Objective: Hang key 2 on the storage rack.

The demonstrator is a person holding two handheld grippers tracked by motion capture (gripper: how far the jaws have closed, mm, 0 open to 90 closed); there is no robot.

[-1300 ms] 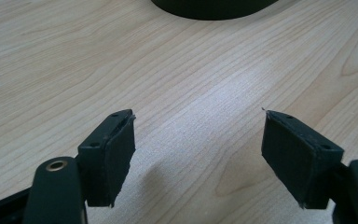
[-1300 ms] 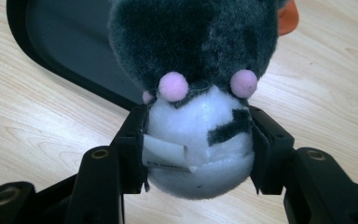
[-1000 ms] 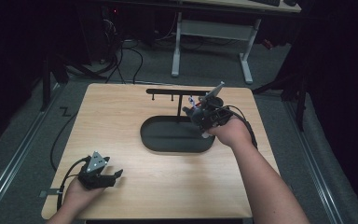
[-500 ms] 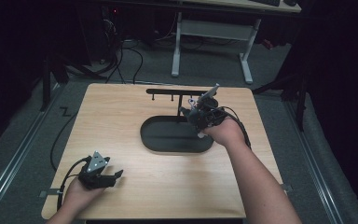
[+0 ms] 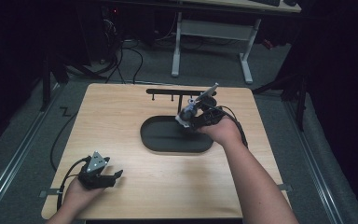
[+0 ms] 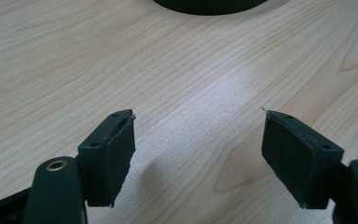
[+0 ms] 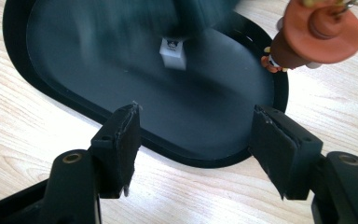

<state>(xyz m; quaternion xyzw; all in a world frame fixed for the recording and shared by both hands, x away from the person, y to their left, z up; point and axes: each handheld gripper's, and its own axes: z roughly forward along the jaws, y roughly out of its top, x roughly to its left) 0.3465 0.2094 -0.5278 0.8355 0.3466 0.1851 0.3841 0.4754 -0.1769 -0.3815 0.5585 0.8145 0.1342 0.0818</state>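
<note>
Since a moment ago the right hand-held gripper (image 5: 185, 117) has let its jaws spread apart, and now nothing sits between them. It hangs over the black oval base (image 5: 154, 135) of the hanging stand (image 5: 175, 92), near the middle of the bench (image 5: 121, 107). In the right gripper view a small toy figure with an orange-brown hat (image 7: 314, 35) dangles just past the far edge of the base, with a metal ring at its top. It looks like a keychain toy that was just let go, likely so it can hang from one of the little pegs on the stand's bar. I cannot tell which peg it hangs on.

The left hand-held gripper (image 5: 117, 175) rests low at the near left corner of the bench, well apart from the stand. Its jaws stand wide and empty over bare wood. It seems to be waiting out of the way.
</note>
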